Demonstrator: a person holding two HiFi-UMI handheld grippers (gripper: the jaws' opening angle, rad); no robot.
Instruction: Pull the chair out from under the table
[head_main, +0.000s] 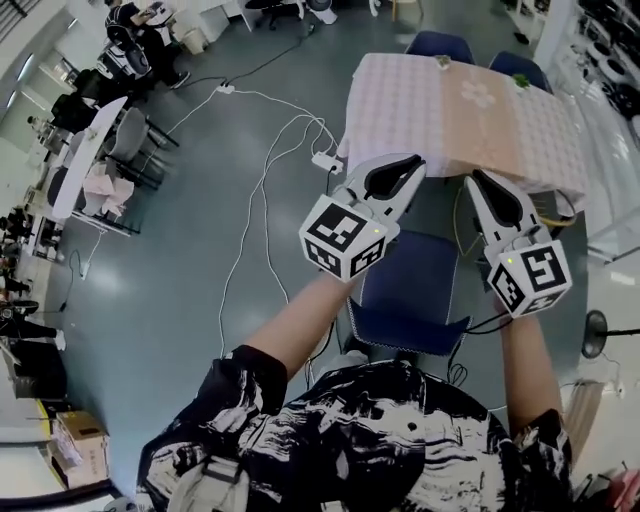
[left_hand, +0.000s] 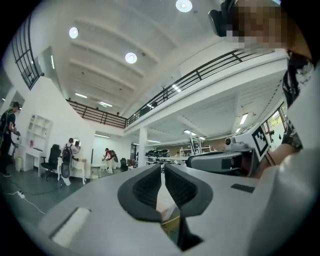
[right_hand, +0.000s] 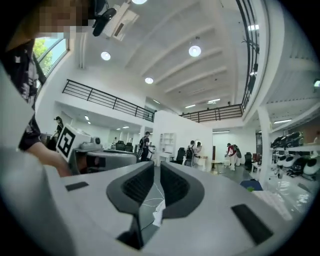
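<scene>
1. Floor (head_main: 200, 260): grey and glossy, seen from above in the head view.

2. Surface (head_main: 450, 120): a table draped in a pale checked cloth of pink and beige panels. Two blue chairs (head_main: 440, 44) are tucked in at its far side.

3. Chair (head_main: 410, 290): the task's item. A dark blue padded seat with rounded corners is shown, with a darker back edge at the near side, closest to the person. It is placed on the floor just in front of the surface's near edge, and a strip of floor is visible between seat and cloth. In the head view it lies below and between the two grippers. No jaws are in contact with it.

4. Left gripper (head_main: 415, 165): held up over the seat's left side. In the left gripper view (left_hand: 163, 167) the jaws are seen brought together, with nothing gripped.

5. Right gripper (head_main: 473, 180): held up over the seat's right side. In the right gripper view (right_hand: 156, 166) only a thin slit is left between the jaws, and nothing is held.

6. White cables (head_main: 262, 190): looped across the floor to a power strip (head_main: 325, 160) beside the surface's left corner.
</scene>
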